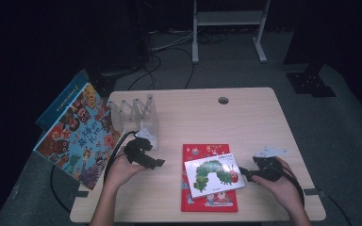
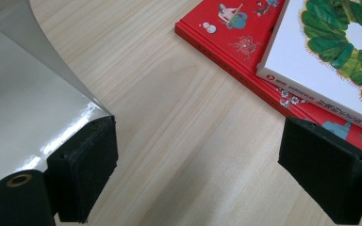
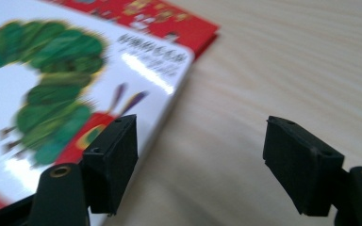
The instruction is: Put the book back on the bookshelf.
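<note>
Here, from above, the white caterpillar book (image 1: 214,174) lies on the red book (image 1: 209,200) on the desk (image 1: 245,117). The left gripper (image 2: 198,165) has its fingers apart, holding nothing. The right gripper (image 3: 200,165) has its fingers apart too, beside the white book's edge.

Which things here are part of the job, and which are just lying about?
In the job:
- caterpillar book, by the right gripper, jaws open
- red book under it
- left gripper, open
- clear rack, probably

Lying about:
- big picture book leaning at the table edge
- white frame behind
- floor cables
</note>
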Available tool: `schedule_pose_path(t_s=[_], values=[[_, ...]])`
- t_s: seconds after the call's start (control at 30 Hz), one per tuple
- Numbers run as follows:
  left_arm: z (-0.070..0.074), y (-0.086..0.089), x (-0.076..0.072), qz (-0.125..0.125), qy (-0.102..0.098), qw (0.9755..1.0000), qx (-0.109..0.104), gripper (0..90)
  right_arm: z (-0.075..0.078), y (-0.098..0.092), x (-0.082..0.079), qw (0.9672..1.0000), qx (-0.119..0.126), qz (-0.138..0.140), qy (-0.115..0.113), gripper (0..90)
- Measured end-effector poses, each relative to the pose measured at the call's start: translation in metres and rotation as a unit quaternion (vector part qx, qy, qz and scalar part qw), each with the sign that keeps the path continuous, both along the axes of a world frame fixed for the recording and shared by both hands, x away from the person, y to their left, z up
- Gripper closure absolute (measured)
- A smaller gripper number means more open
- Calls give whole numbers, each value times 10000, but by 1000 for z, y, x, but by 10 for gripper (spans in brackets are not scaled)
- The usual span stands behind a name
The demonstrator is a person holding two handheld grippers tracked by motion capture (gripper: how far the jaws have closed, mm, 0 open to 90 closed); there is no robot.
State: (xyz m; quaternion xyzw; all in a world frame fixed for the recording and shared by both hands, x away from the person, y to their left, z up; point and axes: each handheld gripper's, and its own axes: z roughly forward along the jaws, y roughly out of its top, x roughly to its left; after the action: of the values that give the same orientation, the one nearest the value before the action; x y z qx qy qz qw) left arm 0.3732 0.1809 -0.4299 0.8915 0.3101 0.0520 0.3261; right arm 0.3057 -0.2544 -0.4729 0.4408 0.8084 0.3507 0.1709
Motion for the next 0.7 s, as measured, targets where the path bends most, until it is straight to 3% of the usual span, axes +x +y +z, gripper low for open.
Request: schedule_pose_path(t_s=[0.2, 0.37, 0.47, 0.53, 0.7], values=[[-3, 1, -1, 57, 63, 10000, -12, 114, -1, 11, -23, 9993, 48, 353, 122, 254], [-5, 1, -1, 75, 107, 9999, 9, 114, -7, 18, -36, 9973, 246, 659, 197, 238], [-5, 0, -2, 71, 108, 9999, 21, 114, -11, 25, -42, 9967, 153, 778, 199, 226], [-4, 0, -2, 64, 111, 9999, 20, 114, -14, 27, -42, 9965, 79, 807, 196, 213], [-4, 0, -2, 23, 111, 9999, 13, 115, -15, 28, -36, 9952, 180, 925, 263, 243]])
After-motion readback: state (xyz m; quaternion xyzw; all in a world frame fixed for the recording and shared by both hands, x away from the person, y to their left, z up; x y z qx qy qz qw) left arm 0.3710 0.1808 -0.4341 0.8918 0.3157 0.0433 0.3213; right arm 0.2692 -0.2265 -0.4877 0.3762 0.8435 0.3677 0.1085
